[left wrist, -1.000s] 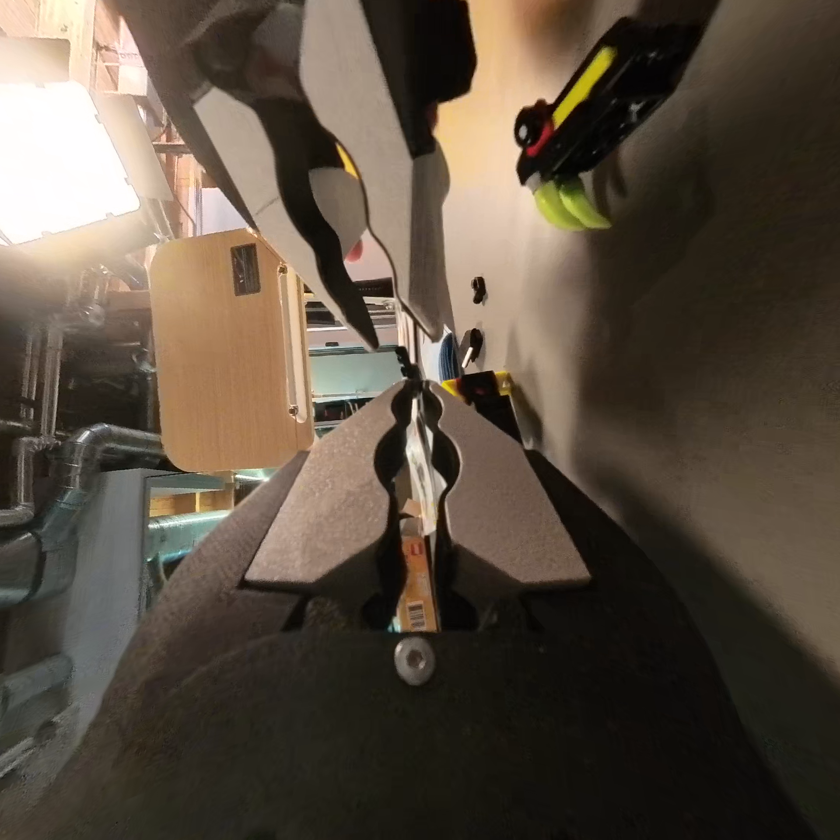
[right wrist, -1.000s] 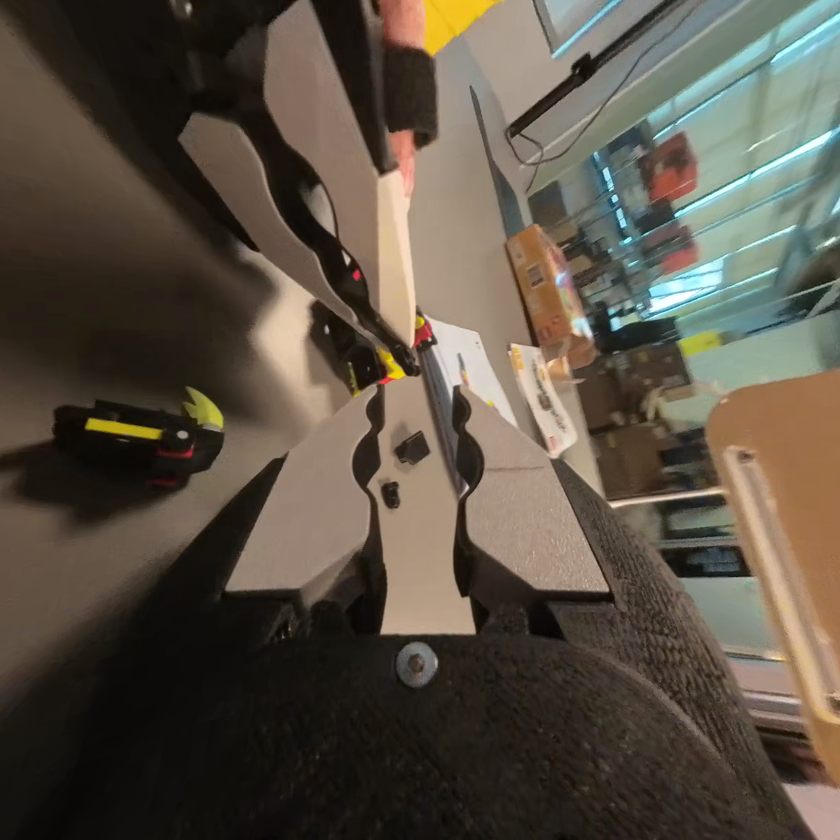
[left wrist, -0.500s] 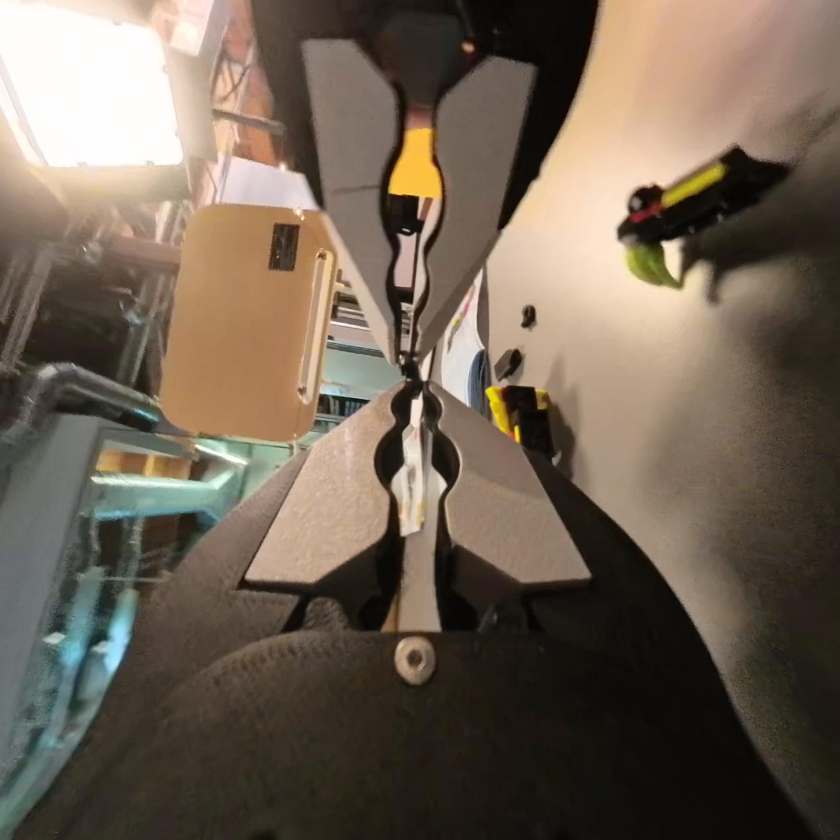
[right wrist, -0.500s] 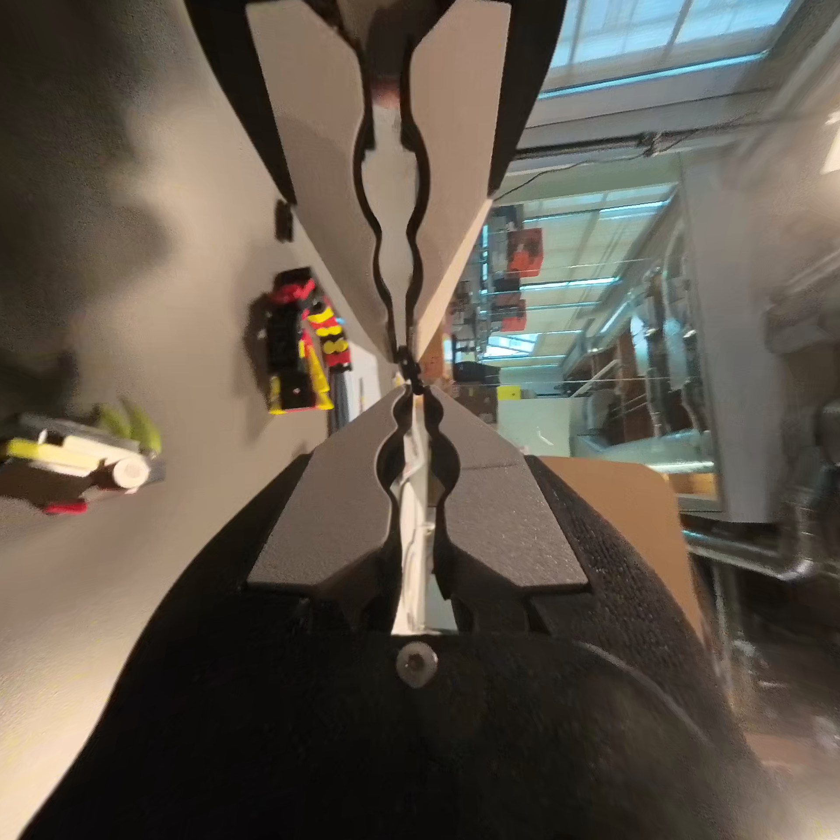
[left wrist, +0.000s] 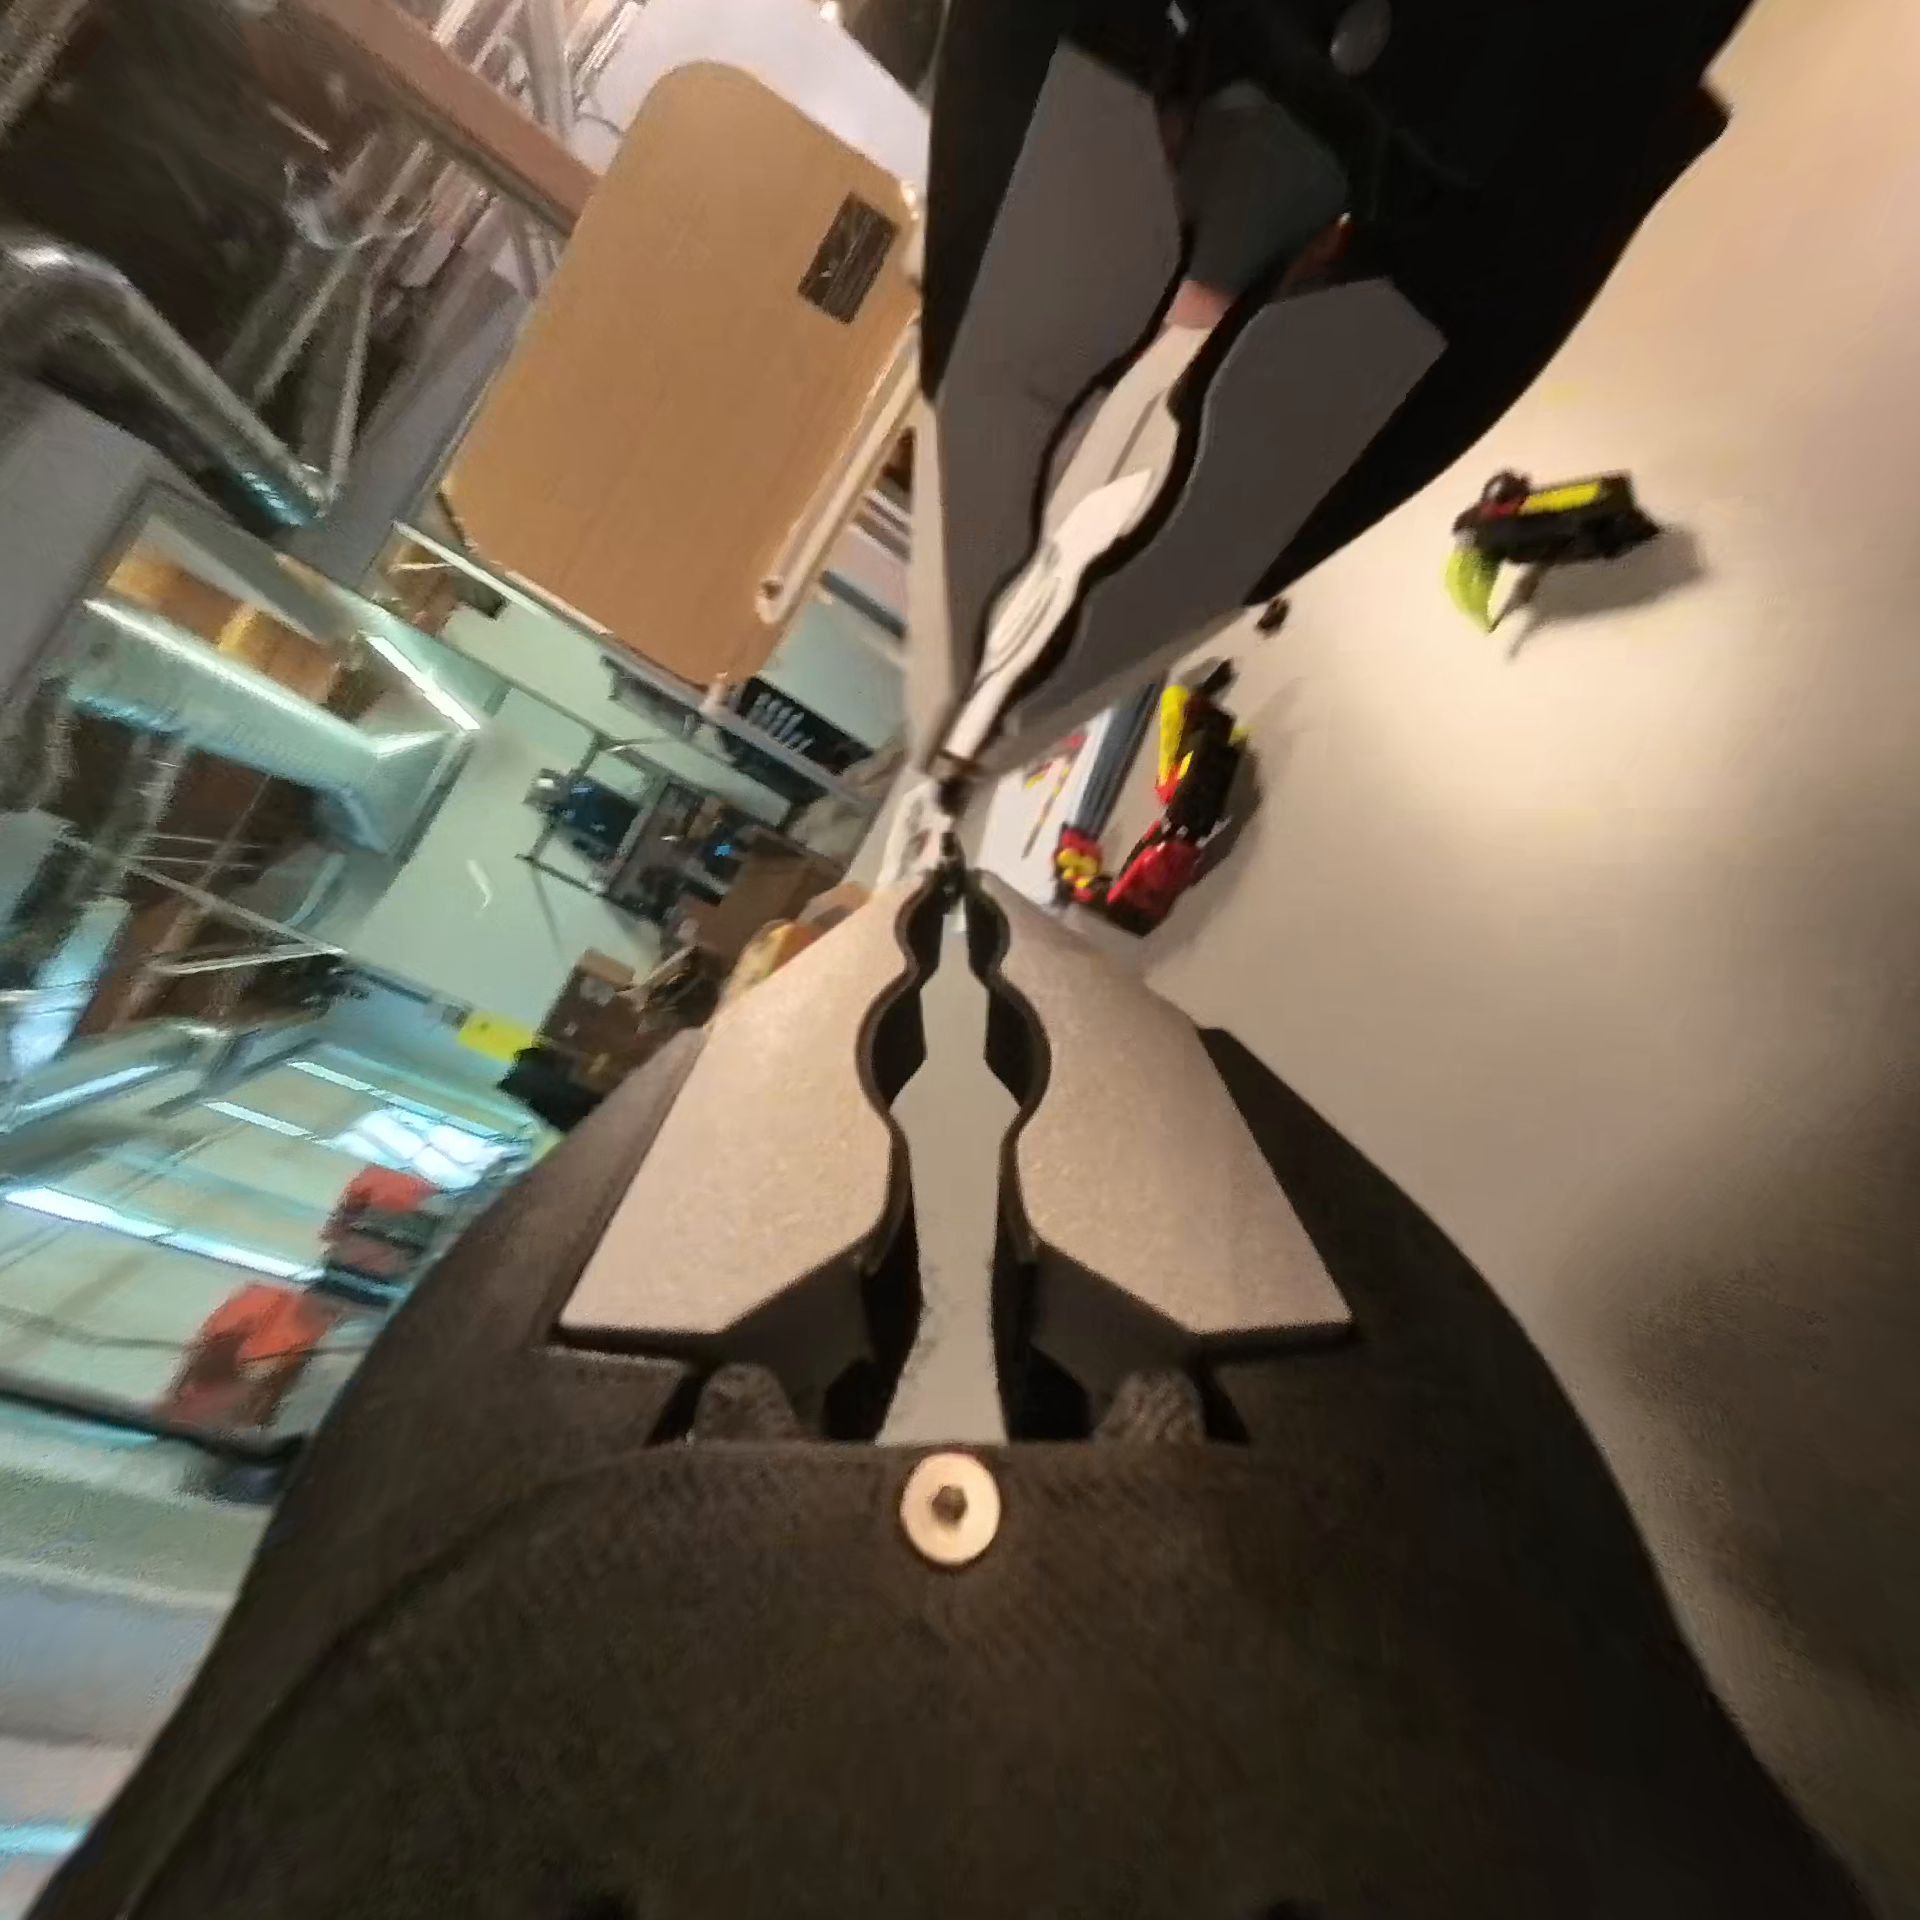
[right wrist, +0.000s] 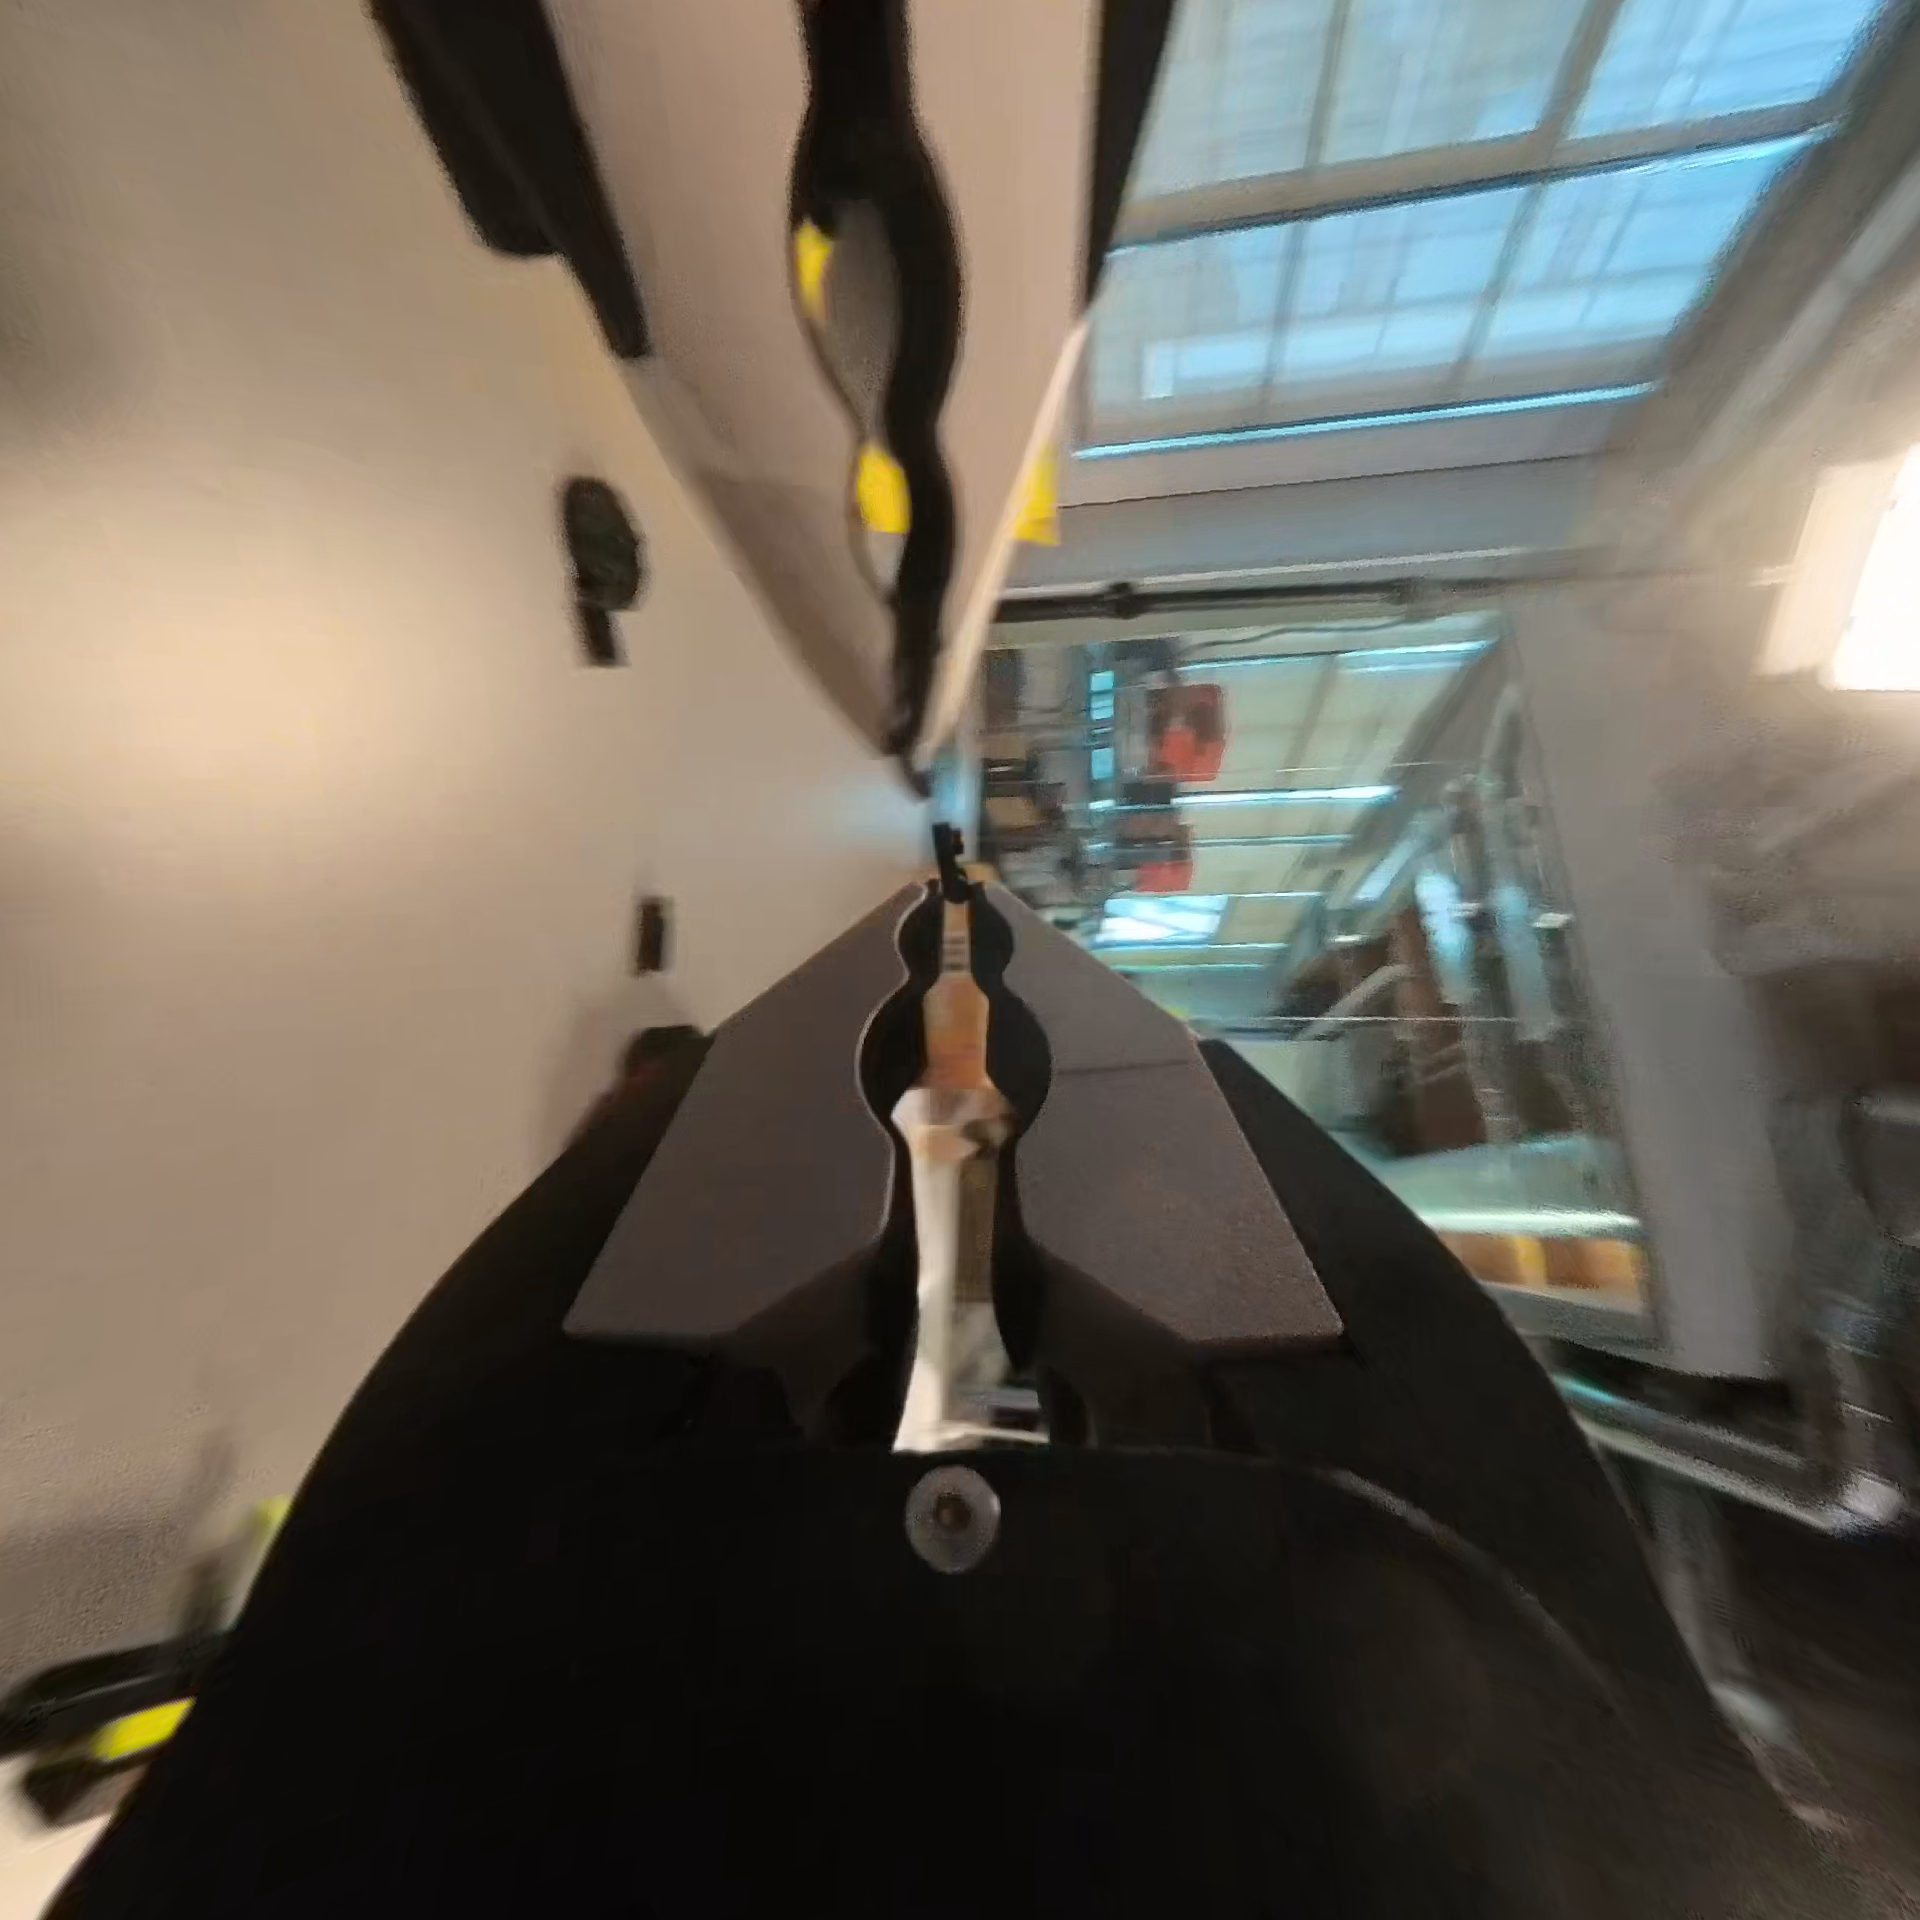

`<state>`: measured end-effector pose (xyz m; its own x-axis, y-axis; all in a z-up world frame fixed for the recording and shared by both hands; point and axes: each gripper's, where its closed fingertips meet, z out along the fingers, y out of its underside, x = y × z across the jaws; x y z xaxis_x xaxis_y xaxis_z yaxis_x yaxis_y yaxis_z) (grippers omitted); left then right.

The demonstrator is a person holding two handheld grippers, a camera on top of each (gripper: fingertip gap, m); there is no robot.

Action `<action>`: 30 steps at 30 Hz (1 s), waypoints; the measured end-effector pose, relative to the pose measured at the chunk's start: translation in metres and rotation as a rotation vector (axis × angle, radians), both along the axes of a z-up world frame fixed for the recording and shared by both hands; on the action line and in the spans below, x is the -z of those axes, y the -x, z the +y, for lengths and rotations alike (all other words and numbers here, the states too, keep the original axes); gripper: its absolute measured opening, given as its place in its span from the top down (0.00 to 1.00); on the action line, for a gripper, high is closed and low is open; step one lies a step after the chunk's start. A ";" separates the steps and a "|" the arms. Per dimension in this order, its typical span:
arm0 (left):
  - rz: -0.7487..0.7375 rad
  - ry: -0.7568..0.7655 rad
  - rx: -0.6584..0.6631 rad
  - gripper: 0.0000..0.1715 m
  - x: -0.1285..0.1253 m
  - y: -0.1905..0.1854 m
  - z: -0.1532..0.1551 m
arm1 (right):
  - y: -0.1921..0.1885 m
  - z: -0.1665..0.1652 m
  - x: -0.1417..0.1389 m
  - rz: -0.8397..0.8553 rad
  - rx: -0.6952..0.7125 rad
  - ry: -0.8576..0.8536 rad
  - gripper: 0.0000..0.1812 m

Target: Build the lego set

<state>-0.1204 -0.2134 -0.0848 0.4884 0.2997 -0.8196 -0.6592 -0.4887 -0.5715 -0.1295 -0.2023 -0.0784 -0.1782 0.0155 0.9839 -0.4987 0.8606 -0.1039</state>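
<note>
Both views are rolled sideways and blurred. My left gripper (left wrist: 948, 885) and my right gripper (right wrist: 951, 891) are held in the air, tip to tip with a small gap between them. The right gripper is shut on a small black lego piece (right wrist: 945, 852) that sticks out past its tips. The left gripper is shut, with a small dark piece (left wrist: 947, 868) at its tips. In the left wrist view the right gripper (left wrist: 951, 764) comes in from the top. In the right wrist view the left gripper (right wrist: 906, 750) comes in from the top.
The pale table (left wrist: 1558, 1039) carries a black-and-yellow lego assembly with lime claws (left wrist: 1548, 520), a red, black and yellow assembly (left wrist: 1184, 800), a small black piece (left wrist: 1270, 615) and paper sheets (left wrist: 1049, 769). Loose black pieces (right wrist: 601, 551) show on the table (right wrist: 260, 727). A wooden chair back (left wrist: 675, 364) stands beyond. Both grippers' tips are close together, under 4 cm apart.
A second ago the right gripper was open while the left held the black piece. It then shut tip to tip with the left. Now the tips stand slightly apart and both grippers have swung round.
</note>
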 end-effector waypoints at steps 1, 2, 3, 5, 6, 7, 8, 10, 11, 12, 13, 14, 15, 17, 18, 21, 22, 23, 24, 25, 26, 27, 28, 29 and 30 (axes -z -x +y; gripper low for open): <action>0.059 0.011 -0.031 0.99 -0.001 -0.001 -0.009 | -0.001 -0.004 0.015 -0.102 0.016 -0.026 0.99; 0.123 0.038 -0.067 0.99 0.000 -0.002 -0.017 | -0.003 -0.007 0.031 -0.202 0.032 -0.046 0.99; 0.177 0.073 -0.098 0.99 0.003 -0.004 -0.025 | -0.006 -0.011 0.042 -0.278 0.036 -0.048 0.99; 0.240 0.118 -0.138 0.99 0.009 -0.006 -0.038 | -0.010 -0.017 0.063 -0.429 0.057 -0.049 0.99; 0.250 0.134 -0.151 0.99 0.013 -0.007 -0.043 | -0.011 -0.019 0.072 -0.492 0.072 -0.040 0.98; 0.253 0.142 -0.165 0.99 0.016 -0.008 -0.048 | -0.011 -0.021 0.079 -0.563 0.088 -0.025 0.97; 0.255 0.144 -0.177 0.99 0.018 -0.009 -0.052 | -0.012 -0.024 0.085 -0.640 0.099 0.002 0.94; 0.257 0.137 -0.198 0.99 0.018 -0.011 -0.060 | -0.014 -0.029 0.093 -0.809 0.130 0.088 0.85; 0.255 0.128 -0.207 0.99 0.017 -0.012 -0.064 | -0.015 -0.032 0.093 -0.884 0.143 0.138 0.83; 0.256 0.119 -0.216 0.99 0.015 -0.013 -0.069 | -0.017 -0.033 0.093 -0.959 0.149 0.174 0.77; 0.258 0.110 -0.226 0.99 0.014 -0.013 -0.075 | -0.018 -0.033 0.092 -1.029 0.162 0.196 0.72; 0.259 0.098 -0.236 0.99 0.012 -0.012 -0.081 | -0.019 -0.033 0.090 -1.077 0.172 0.217 0.68; 0.261 0.085 -0.246 0.99 0.009 -0.012 -0.089 | -0.019 -0.034 0.085 -1.112 0.170 0.240 0.66; 0.272 0.063 -0.274 0.99 0.005 -0.011 -0.109 | -0.016 -0.039 0.068 -1.151 0.142 0.287 0.65; 0.273 0.047 -0.287 0.99 0.003 -0.010 -0.120 | -0.013 -0.043 0.057 -1.156 0.118 0.310 0.65; 0.263 0.030 -0.322 0.99 0.005 -0.004 -0.151 | 0.007 -0.068 0.021 -1.135 0.039 0.349 0.71; 0.255 0.037 -0.332 0.99 0.009 -0.001 -0.159 | 0.014 -0.082 0.010 -1.134 0.007 0.348 0.73; 0.237 0.045 -0.337 0.99 0.016 0.002 -0.164 | 0.023 -0.097 -0.002 -1.133 -0.017 0.343 0.75; 0.219 0.052 -0.339 0.99 0.023 0.005 -0.168 | 0.032 -0.115 -0.012 -1.131 -0.043 0.328 0.77; 0.215 0.058 -0.340 0.99 0.027 0.006 -0.170 | 0.041 -0.134 -0.022 -1.130 -0.074 0.306 0.79; 0.208 0.059 -0.331 0.99 0.028 0.005 -0.169 | 0.047 -0.154 -0.030 -1.133 -0.115 0.277 0.80; 0.177 0.067 -0.304 0.99 0.032 0.004 -0.166 | 0.053 -0.175 -0.037 -1.138 -0.155 0.243 0.82; 0.142 0.086 -0.280 0.99 0.038 0.004 -0.163 | 0.059 -0.195 -0.042 -1.144 -0.183 0.207 0.83; 0.123 0.104 -0.269 0.99 0.041 0.004 -0.162 | 0.065 -0.214 -0.044 -1.150 -0.201 0.169 0.84; 0.103 0.116 -0.253 0.99 0.045 0.004 -0.161 | 0.071 -0.232 -0.043 -1.161 -0.214 0.128 0.84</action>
